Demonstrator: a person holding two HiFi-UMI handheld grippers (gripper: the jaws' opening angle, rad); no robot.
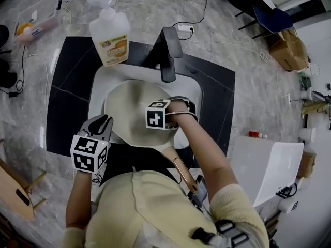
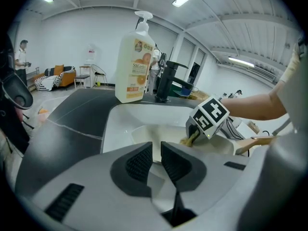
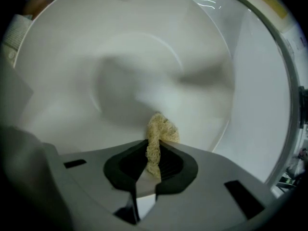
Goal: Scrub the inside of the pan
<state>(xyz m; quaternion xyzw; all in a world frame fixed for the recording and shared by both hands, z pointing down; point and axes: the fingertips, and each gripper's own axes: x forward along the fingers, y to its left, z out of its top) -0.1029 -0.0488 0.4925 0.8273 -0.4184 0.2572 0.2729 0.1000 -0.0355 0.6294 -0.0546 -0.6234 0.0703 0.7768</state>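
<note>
1. Seen from steeply above, a person stands at a white sink (image 1: 101, 81) set in a black counter (image 1: 64, 92), with a two-jaw gripper in each hand.
2. A cream-coloured pan (image 1: 126, 105) sits in the sink basin below the black faucet (image 1: 168, 50). Its long handle (image 1: 182, 173) points back toward the person's body.
3. The right gripper (image 3: 153, 159) is down inside the pan, on its right-hand side as the head view shows it. Its jaws are clamped on a tan, fibrous scrubber (image 3: 162, 129).
4. The scrubber's tuft juts past the fingertips, low on the pan's pale, curved inner wall. The surface around it is smeared by blur.
5. The left gripper (image 2: 157, 160) is at the pan's left rim, well apart from the right one. Its jaws are drawn in to a thin slit and appear to pinch the rim's edge, with the pan's interior showing through the gap.
6. A pump bottle of soap (image 1: 109, 32) with an orange label stands upright on the counter at the sink's back left corner, near the faucet.
7. From the left gripper view, the right gripper's marker cube (image 2: 209, 117) hangs over the far side of the pan, with the yellowish scrubber just beneath it.
</note>
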